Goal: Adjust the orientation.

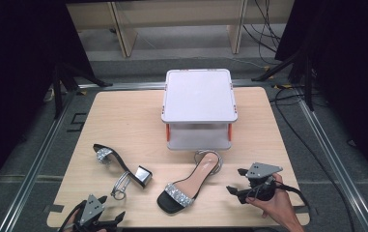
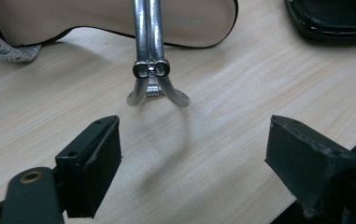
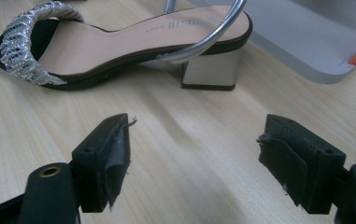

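Two black sandals with glittery silver toe bands and silver block heels lie on the wooden table (image 1: 123, 121). One sandal (image 1: 191, 181) stands upright near the middle front. The other sandal (image 1: 123, 166) lies on its side to the left, its silver ankle strap (image 2: 151, 70) stretching toward my left gripper (image 1: 113, 209). That gripper (image 2: 194, 154) is open just short of the strap's buckle, holding nothing. To the right of the upright sandal (image 3: 133, 42), my right gripper (image 1: 234, 180) points at its heel (image 3: 210, 70). Its jaws (image 3: 194, 154) stand wide open and empty.
A white two-level rack (image 1: 199, 108) with orange fittings stands at the back middle of the table, just behind the upright sandal's heel. The table's front edge runs close under both hands. Dark curtains and cables surround the table.
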A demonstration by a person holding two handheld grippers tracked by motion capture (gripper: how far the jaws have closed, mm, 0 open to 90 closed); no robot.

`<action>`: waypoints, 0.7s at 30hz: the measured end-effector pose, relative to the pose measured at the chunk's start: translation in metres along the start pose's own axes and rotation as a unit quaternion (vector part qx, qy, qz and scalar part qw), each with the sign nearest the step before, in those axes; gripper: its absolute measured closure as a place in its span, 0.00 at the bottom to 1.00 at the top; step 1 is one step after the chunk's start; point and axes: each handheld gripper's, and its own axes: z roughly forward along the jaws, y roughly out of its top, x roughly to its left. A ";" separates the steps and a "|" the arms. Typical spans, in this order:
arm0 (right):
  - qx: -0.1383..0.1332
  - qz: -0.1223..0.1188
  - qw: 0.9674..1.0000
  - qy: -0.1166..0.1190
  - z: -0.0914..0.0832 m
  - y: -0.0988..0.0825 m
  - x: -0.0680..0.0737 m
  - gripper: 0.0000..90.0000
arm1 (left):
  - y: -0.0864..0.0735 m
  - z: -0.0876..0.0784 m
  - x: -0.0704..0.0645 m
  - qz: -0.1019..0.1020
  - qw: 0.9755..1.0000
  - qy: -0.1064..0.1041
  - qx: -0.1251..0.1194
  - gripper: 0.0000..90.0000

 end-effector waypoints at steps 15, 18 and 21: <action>-0.006 -0.044 0.999 0.008 0.016 0.015 -0.003 0.33 | -0.001 0.000 0.000 -0.002 1.000 0.004 -0.002 0.20; -0.013 -0.044 0.999 0.016 0.020 0.017 -0.003 0.35 | -0.001 0.000 0.000 -0.003 1.000 0.004 -0.002 0.20; -0.007 -0.067 0.998 0.014 0.025 0.022 -0.001 0.35 | -0.001 0.000 0.000 -0.002 1.000 0.004 -0.002 0.20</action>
